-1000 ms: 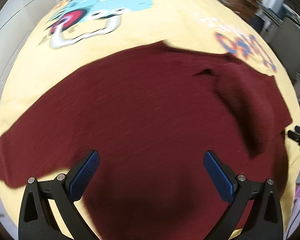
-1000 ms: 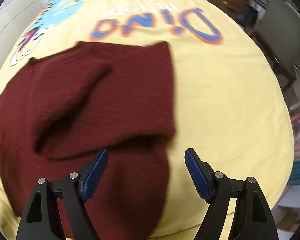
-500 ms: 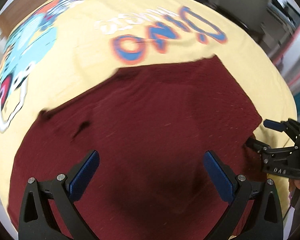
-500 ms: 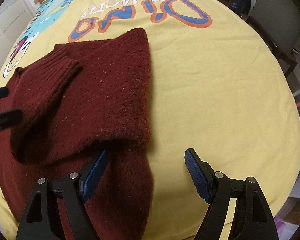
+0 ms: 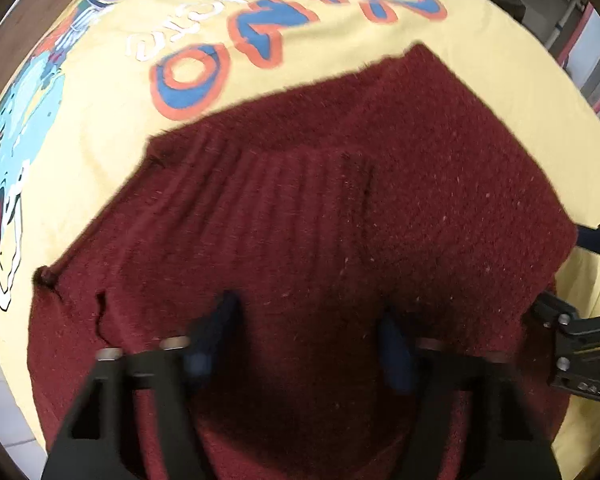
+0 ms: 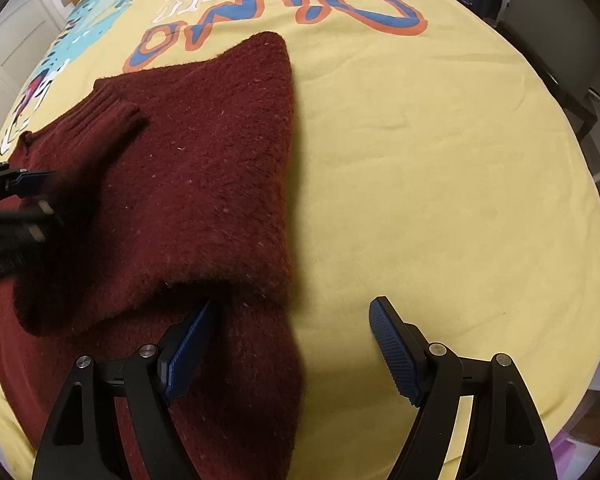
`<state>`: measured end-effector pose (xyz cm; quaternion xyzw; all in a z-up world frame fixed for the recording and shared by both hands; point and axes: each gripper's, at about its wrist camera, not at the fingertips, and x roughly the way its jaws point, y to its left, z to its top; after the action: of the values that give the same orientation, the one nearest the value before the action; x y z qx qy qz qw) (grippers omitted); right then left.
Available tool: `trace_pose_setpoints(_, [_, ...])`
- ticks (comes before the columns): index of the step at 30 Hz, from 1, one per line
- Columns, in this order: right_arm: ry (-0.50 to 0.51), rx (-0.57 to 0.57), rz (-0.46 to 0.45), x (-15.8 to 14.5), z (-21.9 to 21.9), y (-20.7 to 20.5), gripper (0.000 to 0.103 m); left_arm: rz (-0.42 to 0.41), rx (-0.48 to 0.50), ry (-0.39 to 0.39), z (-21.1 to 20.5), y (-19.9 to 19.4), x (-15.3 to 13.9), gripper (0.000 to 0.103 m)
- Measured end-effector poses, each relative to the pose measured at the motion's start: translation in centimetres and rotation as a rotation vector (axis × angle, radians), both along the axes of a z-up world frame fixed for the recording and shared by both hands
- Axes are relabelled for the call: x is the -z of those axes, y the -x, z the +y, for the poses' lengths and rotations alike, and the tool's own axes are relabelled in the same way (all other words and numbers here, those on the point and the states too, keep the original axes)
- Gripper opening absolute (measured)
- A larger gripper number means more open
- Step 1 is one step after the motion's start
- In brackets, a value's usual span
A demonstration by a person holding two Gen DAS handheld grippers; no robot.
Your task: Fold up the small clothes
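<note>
The left gripper (image 5: 304,344) points almost straight down at one dark red sweater (image 5: 320,220). Its jaws have just been closing. They are now narrow, with a bunch of the red knit between them, but the picture is blurry there and you cannot tell if the blue pads (image 5: 212,332) pinch the knit. In the right wrist view this gripper (image 6: 24,196) comes in from the left edge and sits over the sweater's left part, close to the ribbed cuff (image 6: 112,108) of a sleeve that is folded across the body.

The sweater (image 6: 204,168) lies flat on a yellow cloth (image 6: 420,160) that covers the counter. It sits on the left half of the cloth. The cloth has big blue and orange letters (image 6: 284,12) at the far side and a blue cartoon animal (image 5: 20,120) on the far left. There is one sweater and one cloth.

The right gripper (image 6: 292,344) also points steeply down, at the near right side of the sweater. Its jaws are wide apart and hold nothing. Its left pad (image 6: 188,352) is over the sweater's lower edge, and its right pad (image 6: 392,348) is over bare yellow cloth. In the left wrist view the same gripper (image 5: 580,280) shows at the right edge, beside the sweater. There are two grippers.
</note>
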<state>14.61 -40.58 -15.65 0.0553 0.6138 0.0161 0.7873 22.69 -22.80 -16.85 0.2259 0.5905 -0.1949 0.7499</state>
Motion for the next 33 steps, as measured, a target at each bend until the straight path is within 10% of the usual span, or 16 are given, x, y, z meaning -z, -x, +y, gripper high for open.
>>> trace_pose_setpoints(2, [-0.037, -0.008, -0.015, -0.2, 0.1, -0.2, 0.08, -0.021, -0.026, 0.014, 1.1, -0.6, -0.8, 0.013])
trace_pose_setpoints(6, [-0.027, -0.016, -0.027, -0.7, 0.8, -0.9, 0.076, -0.034, -0.106, 0.113, 4.8, -1.8, -3.1, 0.013])
trace_pose_setpoints(9, [-0.046, -0.017, -0.052, -1.5, 0.5, -0.9, 0.017, -0.086, -0.167, 0.168, 8.3, -1.8, -5.4, 0.013])
trace_pose_setpoints(19, [-0.052, 0.011, -0.03, -1.4, 0.1, -0.6, 0.018, -0.14, -0.415, 0.292, 18.6, 2.3, -7.6, 0.013])
trace_pose_setpoints(33, [-0.035, -0.003, -0.001, -0.8, 1.1, -0.5, 0.019, 0.06, -0.664, 0.357, 24.2, 6.5, -2.3, 0.03])
